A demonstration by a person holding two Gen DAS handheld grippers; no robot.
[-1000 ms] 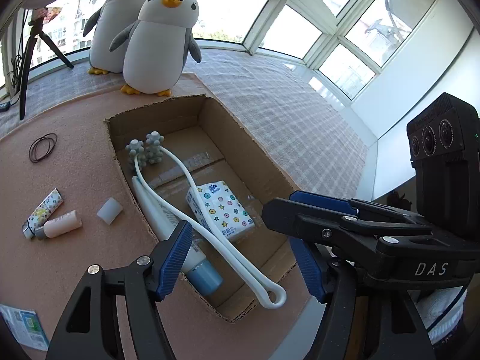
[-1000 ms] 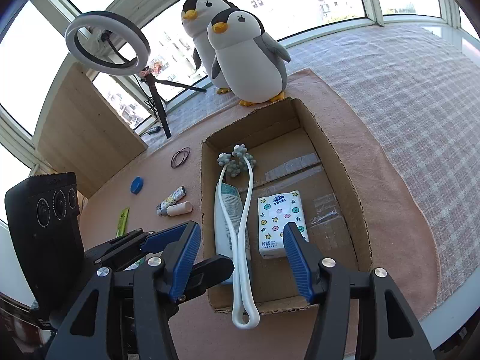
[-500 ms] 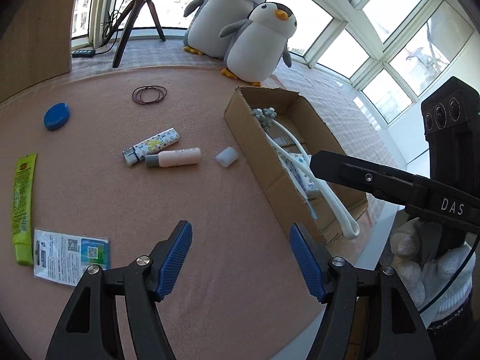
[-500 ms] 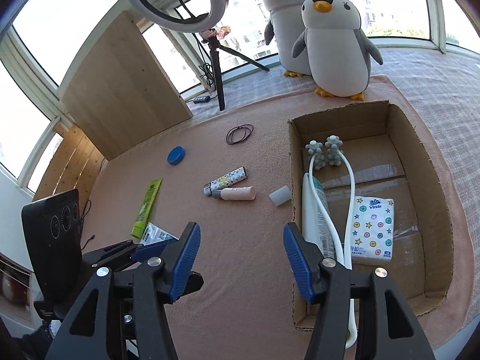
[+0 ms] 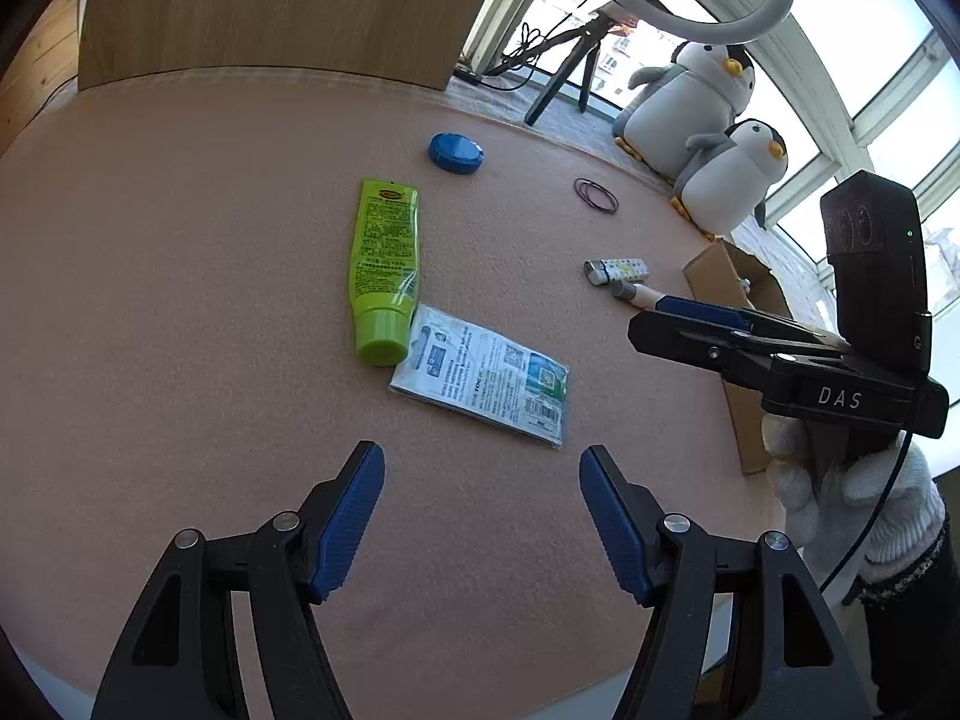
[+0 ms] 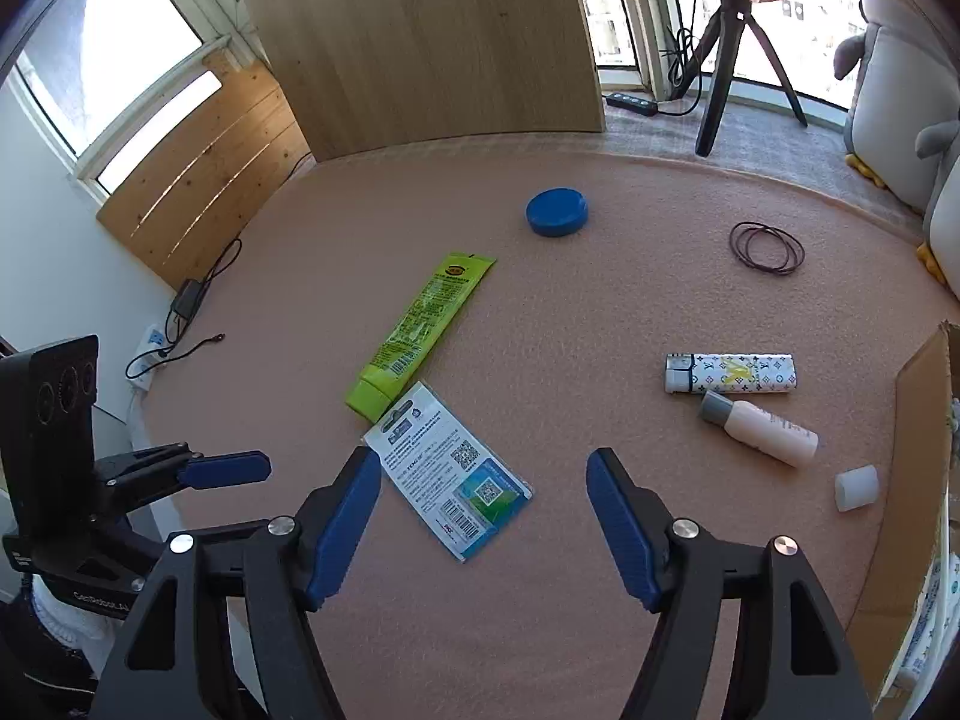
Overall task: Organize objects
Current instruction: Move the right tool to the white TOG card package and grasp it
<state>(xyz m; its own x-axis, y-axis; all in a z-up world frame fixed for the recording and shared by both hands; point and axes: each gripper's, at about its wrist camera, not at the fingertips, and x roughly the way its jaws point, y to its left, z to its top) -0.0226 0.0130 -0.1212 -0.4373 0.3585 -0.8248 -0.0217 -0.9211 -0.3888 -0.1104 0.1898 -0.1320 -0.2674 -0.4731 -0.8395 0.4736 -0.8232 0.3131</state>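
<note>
Daylight enters through curved bay windows (image 5: pixel 888 90). Light wooden panels (image 6: pixel 420 42) line the wall. A pink felt surface (image 6: pixel 600 300) fills the foreground.

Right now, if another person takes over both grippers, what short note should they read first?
Left gripper and right gripper: open, empty, above the mat.
Still loose on the mat: flat packet nearest, its corner touching the green tube; blue lid; hair ties; lighter; small bottle; white cap.
Cardboard box at the right edge; its contents are mostly out of view.
</note>
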